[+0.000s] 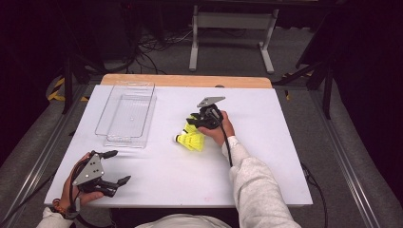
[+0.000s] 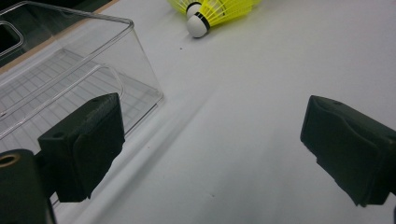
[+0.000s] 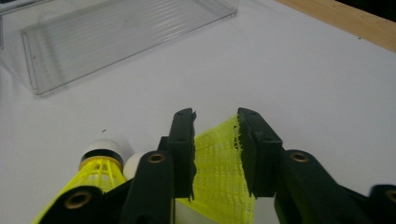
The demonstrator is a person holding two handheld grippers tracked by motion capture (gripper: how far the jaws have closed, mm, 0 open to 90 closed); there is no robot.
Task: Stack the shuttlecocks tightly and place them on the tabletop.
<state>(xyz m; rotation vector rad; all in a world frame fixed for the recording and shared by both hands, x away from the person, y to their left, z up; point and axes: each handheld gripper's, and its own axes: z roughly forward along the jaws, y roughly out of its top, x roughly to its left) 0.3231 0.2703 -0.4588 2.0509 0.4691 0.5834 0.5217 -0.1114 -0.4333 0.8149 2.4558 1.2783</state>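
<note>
Yellow shuttlecocks (image 1: 190, 140) lie in a small heap mid-table. My right gripper (image 1: 194, 119) is down on the heap. In the right gripper view its jaws (image 3: 215, 135) are shut on the yellow mesh skirt of one shuttlecock (image 3: 217, 172). A second shuttlecock (image 3: 100, 163) with a white cork lies beside the left jaw. My left gripper (image 1: 119, 166) rests near the front left corner, open, with bare table between its pads (image 2: 88, 144). From there the shuttlecocks (image 2: 210, 11) lie far ahead.
A clear plastic container (image 1: 127, 114) stands at the back left of the white table (image 1: 266, 156), close in front of the left gripper's left jaw (image 2: 70, 74) and beyond the right gripper (image 3: 116, 32). A wooden strip (image 1: 190, 80) runs along the far edge.
</note>
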